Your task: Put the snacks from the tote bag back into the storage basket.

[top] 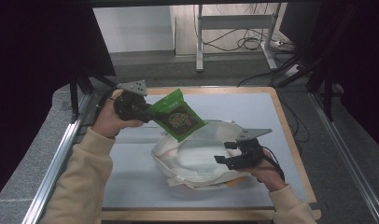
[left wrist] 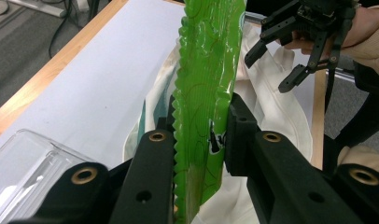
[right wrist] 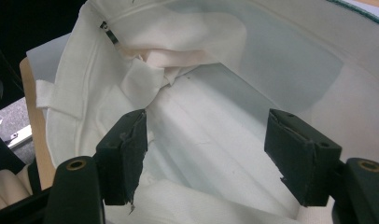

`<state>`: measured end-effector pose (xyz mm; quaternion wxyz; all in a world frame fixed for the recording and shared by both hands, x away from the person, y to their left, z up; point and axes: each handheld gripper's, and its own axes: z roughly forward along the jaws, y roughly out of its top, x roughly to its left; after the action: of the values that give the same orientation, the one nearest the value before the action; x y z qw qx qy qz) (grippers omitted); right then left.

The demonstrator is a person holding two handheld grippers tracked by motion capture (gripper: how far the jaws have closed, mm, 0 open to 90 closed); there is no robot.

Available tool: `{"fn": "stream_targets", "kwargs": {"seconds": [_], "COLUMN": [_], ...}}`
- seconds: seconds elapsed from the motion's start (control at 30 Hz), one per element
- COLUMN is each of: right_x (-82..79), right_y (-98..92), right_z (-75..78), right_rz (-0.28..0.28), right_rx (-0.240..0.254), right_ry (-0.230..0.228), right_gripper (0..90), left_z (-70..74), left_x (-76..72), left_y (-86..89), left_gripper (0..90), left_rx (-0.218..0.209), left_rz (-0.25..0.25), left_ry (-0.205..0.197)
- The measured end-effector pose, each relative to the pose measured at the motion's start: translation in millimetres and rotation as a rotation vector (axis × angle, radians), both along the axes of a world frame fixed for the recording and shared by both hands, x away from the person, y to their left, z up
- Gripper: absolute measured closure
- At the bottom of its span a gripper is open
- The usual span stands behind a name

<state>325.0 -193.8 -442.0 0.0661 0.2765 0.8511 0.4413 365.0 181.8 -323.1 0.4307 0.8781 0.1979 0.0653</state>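
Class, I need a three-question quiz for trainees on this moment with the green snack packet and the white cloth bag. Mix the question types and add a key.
1. True or false: the left gripper is shut on the green snack packet.
2. Multiple choice: where is the packet? A) lying flat inside the white cloth bag; B) held in the air above the bag's open mouth; C) on the floor beside the table.
3. Short answer: how do the right gripper jaws stand, and what lies beyond them?

Key
1. True; the pads press the packet's edge.
2. B.
3. Apart, with nothing between them; the pale inside of the bag lies beyond.
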Motion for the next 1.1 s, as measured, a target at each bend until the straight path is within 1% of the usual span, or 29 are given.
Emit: {"fn": "stream_targets", "kwargs": {"seconds": [0.13, 0.4, 0.7, 0.87, 0.93, 1.0, 1.1], "right_x": [0.5, 0.7, 0.2, 0.2, 0.4, 0.6, 0.7], "right_y": [-0.4, 0.1, 1.6, 1.7, 1.6, 1.4, 1.4], "right_z": [-1.1, -1.5, -2.4, -2.6, -3.0, -3.4, -3.9], "right_rz": [0.005, 0.014, 0.017, 0.018, 0.018, 0.017, 0.017], "right_rx": [0.002, 0.000, -0.008, -0.009, -0.007, -0.008, -0.011], "right_ry": [0.006, 0.004, 0.003, 0.003, 0.004, 0.006, 0.006], "right_gripper": [30.4, 30.4, 30.4, 30.3, 30.4, 30.3, 30.3], "left_z": [2.4, 8.9, 17.1, 16.5, 15.8, 15.3, 14.3], "left_x": [2.8, 8.0, 11.7, 17.0, 19.4, 21.8, 24.5], "left_y": [4.8, 13.3, 21.4, 27.3, 29.7, 32.3, 35.6], "left_gripper": [76.0, 76.0, 76.0, 76.0, 76.0, 76.0, 76.1], "left_rx": [-0.003, -0.006, -0.007, 0.000, -0.008, -0.005, -0.015], "left_rz": [0.012, 0.037, 0.053, 0.077, 0.088, 0.087, 0.103], "left_ry": [0.001, -0.002, -0.007, 0.001, 0.008, 0.012, 0.020]}}
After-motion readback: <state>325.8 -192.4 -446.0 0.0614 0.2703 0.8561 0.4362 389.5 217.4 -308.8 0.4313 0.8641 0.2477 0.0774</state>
